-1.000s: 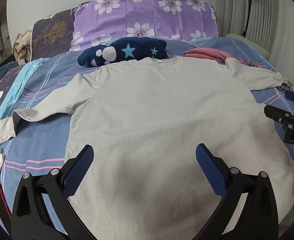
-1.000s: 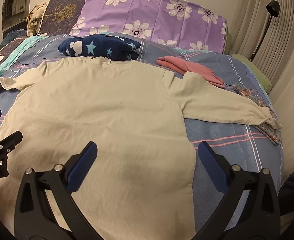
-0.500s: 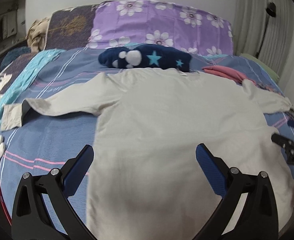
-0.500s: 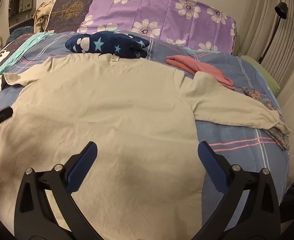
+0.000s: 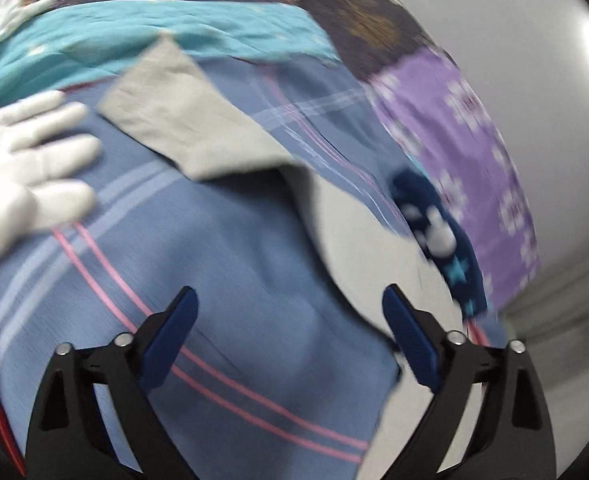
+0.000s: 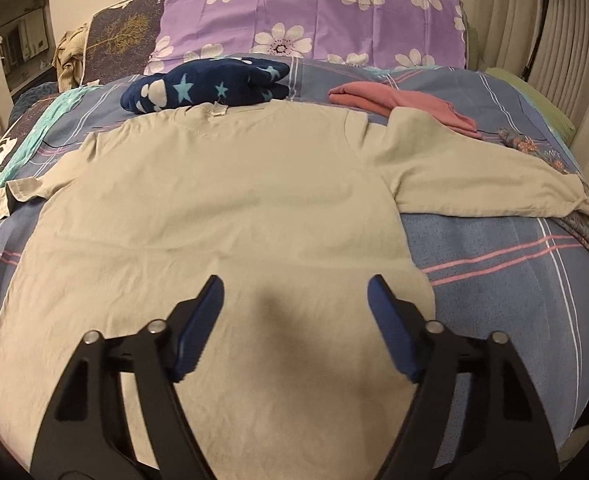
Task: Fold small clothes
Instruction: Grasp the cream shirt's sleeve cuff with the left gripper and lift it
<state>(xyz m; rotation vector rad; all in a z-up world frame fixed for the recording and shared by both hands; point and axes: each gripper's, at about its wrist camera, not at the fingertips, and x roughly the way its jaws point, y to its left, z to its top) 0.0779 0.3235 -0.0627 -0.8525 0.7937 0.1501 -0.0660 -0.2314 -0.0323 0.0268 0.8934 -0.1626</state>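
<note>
A beige long-sleeved shirt lies flat, face down, on the blue striped bed sheet, both sleeves spread out. My right gripper is open and empty, hovering over the shirt's lower middle. In the blurred, tilted left wrist view, my left gripper is open and empty above the bare sheet, short of the shirt's left sleeve, whose cuff lies up and to the left. The shirt's body runs along the right finger.
A white glove lies on the sheet left of the sleeve. A navy star-print garment and a pink garment lie beyond the collar. A floral cloth lies under the right cuff. Purple flowered pillow at the headboard.
My left gripper has swung left and tilted, now facing the left sleeve and glove instead of the shirt body. My right gripper has moved slightly forward over the shirt.
</note>
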